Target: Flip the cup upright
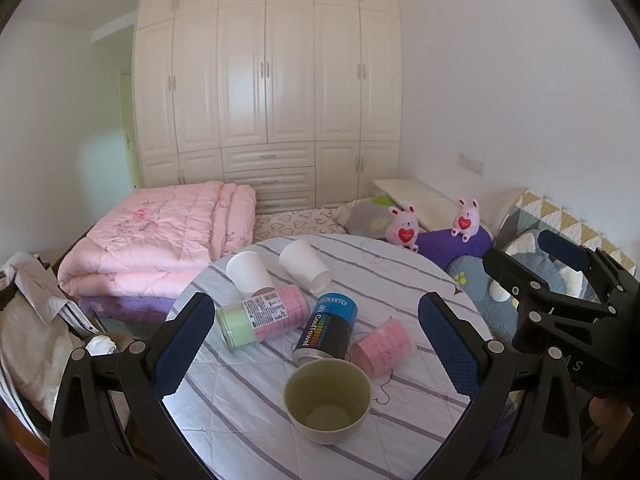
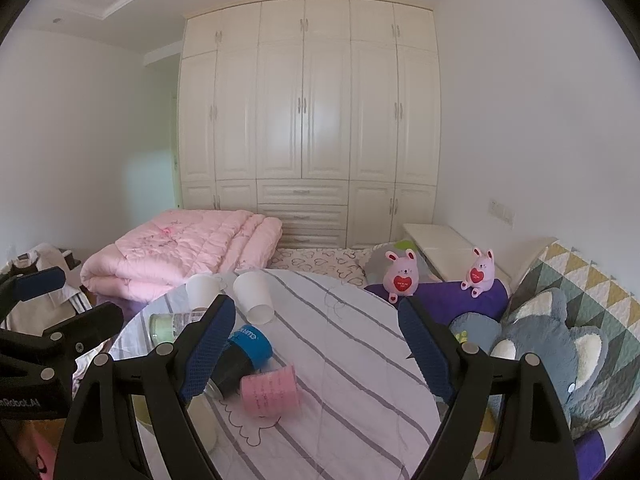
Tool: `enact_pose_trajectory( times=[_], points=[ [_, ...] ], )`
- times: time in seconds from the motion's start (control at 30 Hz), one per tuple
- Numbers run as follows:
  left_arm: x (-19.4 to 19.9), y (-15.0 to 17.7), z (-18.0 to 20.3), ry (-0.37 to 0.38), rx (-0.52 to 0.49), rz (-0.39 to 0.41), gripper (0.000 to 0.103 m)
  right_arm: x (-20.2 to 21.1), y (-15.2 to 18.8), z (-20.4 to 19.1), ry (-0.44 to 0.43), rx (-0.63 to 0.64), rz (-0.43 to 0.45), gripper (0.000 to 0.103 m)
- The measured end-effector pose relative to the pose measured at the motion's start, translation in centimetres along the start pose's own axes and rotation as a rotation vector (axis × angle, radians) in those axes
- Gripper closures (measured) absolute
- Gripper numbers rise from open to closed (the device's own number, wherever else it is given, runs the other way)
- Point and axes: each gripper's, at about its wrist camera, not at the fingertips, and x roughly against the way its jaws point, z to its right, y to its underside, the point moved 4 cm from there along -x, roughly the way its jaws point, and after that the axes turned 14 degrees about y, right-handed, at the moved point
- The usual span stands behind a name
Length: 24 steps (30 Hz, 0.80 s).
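On the round striped table [image 1: 248,432] a pale green cup [image 1: 327,400] stands upright, close in front of my open, empty left gripper [image 1: 316,320]. Behind it lie a pink cup [image 1: 382,346], a black and blue can [image 1: 328,326], a pink and green can [image 1: 264,316] and two white paper cups [image 1: 250,274] [image 1: 305,265], all on their sides. My right gripper [image 2: 316,320] is open and empty above the table [image 2: 352,360]; the pink cup [image 2: 270,394] lies below it to the left, beside the black and blue can [image 2: 240,356]. The green cup [image 2: 202,420] is mostly hidden behind my left finger there.
A bed with a folded pink quilt [image 1: 160,240] lies behind the table. Pink bunny toys [image 1: 404,228] and a grey plush [image 2: 560,352] sit on cushions to the right. Clothes [image 1: 28,320] are piled at the left. White wardrobes [image 1: 268,80] fill the back wall.
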Motion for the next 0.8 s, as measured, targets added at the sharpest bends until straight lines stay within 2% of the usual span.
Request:
enact_pose_trajectory(
  times=[0.8],
  points=[
    [-0.72,0.67,0.21,0.028,-0.019,0.014,0.000,-0.21,0.70,-0.19,-0.002,0.010,-0.025,0.018]
  ],
)
